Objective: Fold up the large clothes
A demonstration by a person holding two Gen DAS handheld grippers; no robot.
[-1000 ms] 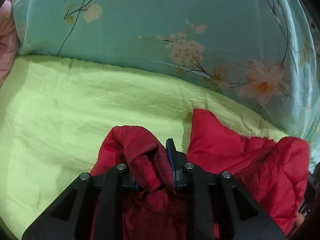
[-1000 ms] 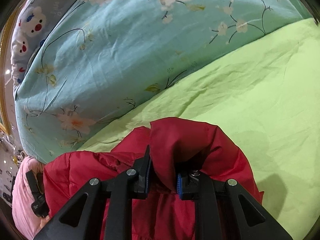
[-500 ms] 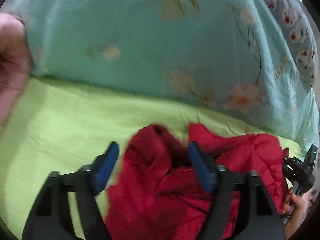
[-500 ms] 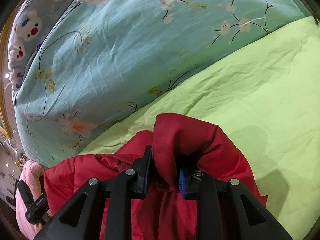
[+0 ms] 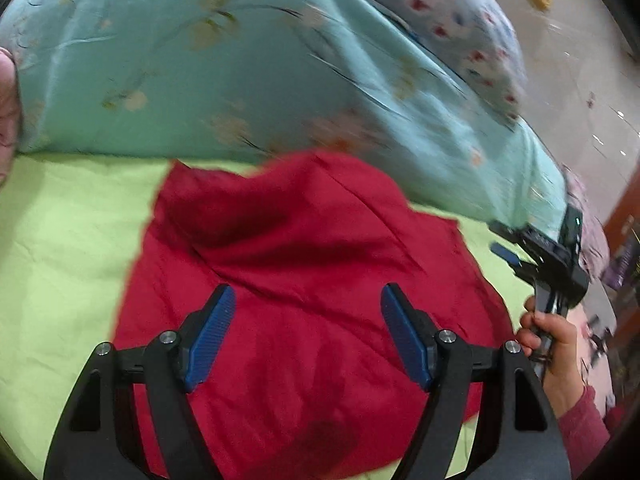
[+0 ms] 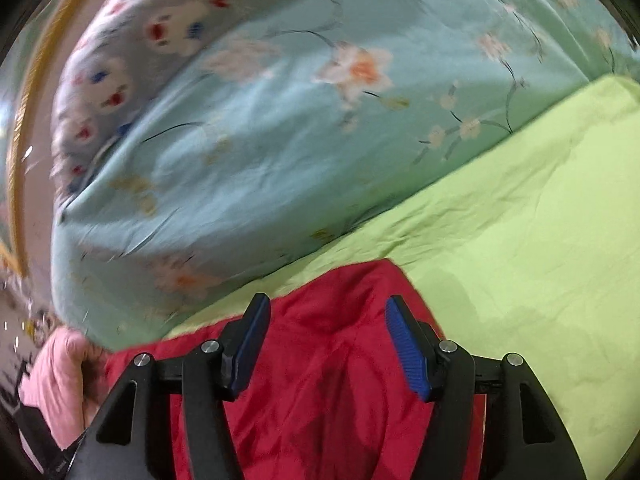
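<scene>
I've dropped the red jacket (image 5: 304,280) onto the green sheet (image 5: 60,248); left gripper (image 5: 307,336) gapes empty, right gripper (image 6: 326,348) opening (fold laid).

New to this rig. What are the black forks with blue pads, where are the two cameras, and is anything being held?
No robot arm here: a person carries a two-finger gripper in each hand, with a fisheye camera looking along its fingers. One picture looks past the left gripper, the other past the right gripper. A red garment lies on a lime green sheet, beside a pale blue floral duvet. Nothing is held: the left jaws stand open above the cloth, and the right jaws are opening, pads off it. The left view also shows the person's hand on the right gripper's handle.
</scene>
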